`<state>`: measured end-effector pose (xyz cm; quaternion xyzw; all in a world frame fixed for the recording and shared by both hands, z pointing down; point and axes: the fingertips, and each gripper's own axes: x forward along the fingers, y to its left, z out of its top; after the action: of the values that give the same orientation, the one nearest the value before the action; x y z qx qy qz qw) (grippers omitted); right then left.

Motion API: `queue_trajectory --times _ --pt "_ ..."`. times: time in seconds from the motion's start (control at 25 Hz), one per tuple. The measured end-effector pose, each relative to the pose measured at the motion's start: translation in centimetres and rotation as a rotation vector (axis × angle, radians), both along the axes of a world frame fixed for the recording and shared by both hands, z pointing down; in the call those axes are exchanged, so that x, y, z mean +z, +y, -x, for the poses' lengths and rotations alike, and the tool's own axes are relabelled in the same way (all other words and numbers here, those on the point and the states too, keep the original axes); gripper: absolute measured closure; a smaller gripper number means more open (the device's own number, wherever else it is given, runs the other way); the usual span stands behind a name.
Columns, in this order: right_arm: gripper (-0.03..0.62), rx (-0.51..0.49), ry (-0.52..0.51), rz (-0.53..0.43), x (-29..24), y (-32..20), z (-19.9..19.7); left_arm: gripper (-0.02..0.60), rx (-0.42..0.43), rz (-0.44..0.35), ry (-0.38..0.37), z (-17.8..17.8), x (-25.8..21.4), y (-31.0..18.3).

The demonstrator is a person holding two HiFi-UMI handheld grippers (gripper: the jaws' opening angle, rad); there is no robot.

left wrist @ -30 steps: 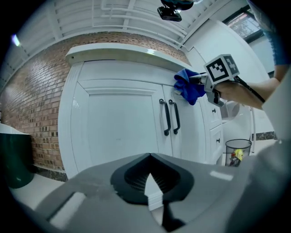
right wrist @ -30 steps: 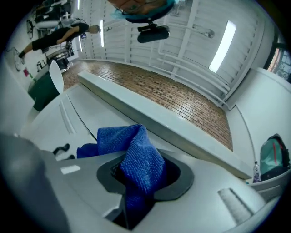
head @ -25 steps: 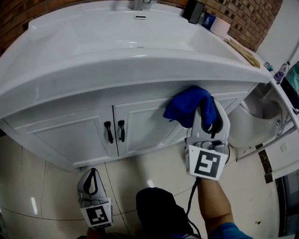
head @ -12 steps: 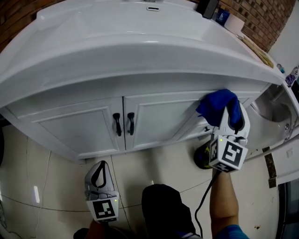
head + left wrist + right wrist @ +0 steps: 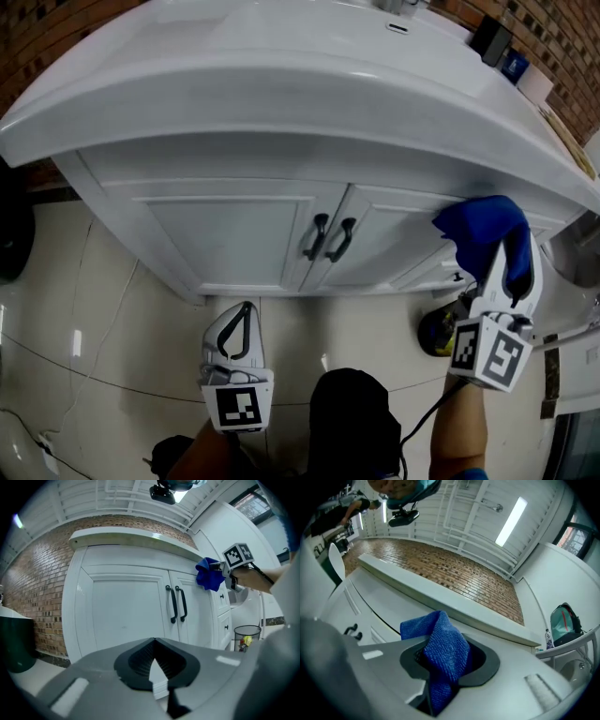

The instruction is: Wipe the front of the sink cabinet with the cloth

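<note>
A white sink cabinet (image 5: 234, 234) with two doors and black handles (image 5: 328, 237) stands under a wide white basin (image 5: 281, 66). My right gripper (image 5: 502, 234) is shut on a blue cloth (image 5: 478, 230), which is bunched against the cabinet's upper right front, just under the basin rim. In the right gripper view the blue cloth (image 5: 440, 653) fills the jaws. My left gripper (image 5: 239, 328) hangs low over the floor tiles, away from the cabinet; its jaws are closed with nothing between them. The left gripper view shows the cabinet doors (image 5: 126, 611) and the cloth (image 5: 208, 576) at the right.
Small drawers with black knobs (image 5: 225, 626) sit to the right of the doors. A wire waste bin (image 5: 246, 637) stands on the floor at the right. A dark round object (image 5: 439, 333) lies on the tiles below my right gripper. Brick wall (image 5: 33, 597) lies left of the cabinet.
The view has swung so the cabinet doors sit further right. My right gripper with the cloth has slid rightward along the cabinet's top front. The left gripper has barely moved.
</note>
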<state>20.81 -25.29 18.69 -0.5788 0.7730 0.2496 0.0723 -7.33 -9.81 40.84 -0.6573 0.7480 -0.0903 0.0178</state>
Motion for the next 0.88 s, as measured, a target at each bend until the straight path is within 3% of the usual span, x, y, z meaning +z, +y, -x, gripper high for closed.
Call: queue_trajectory --times 0.16,0.48,0.64,0.88 --pt "0.485 -0.139 0.002 -0.035 -1.7 3.2 5.8 0.575 -0.047 -0.050 -0.035 1.8 -1.8 0.9" --pt "0.487 -0.475 0.044 -0.113 -3.8 10.8 20.7 0.575 -0.214 -0.093 -0.004 7.6 -3.7 5.3" --pt "0.485 -0.628 0.051 -0.160 -5.3 14.7 27.8 0.575 -0.315 -0.123 0.101 10.2 -4.6 8.3" --pt "0.486 -0.762 0.110 -0.214 -6.1 20.1 37.0 0.575 -0.442 -0.180 0.167 14.6 -6.5 12.3"
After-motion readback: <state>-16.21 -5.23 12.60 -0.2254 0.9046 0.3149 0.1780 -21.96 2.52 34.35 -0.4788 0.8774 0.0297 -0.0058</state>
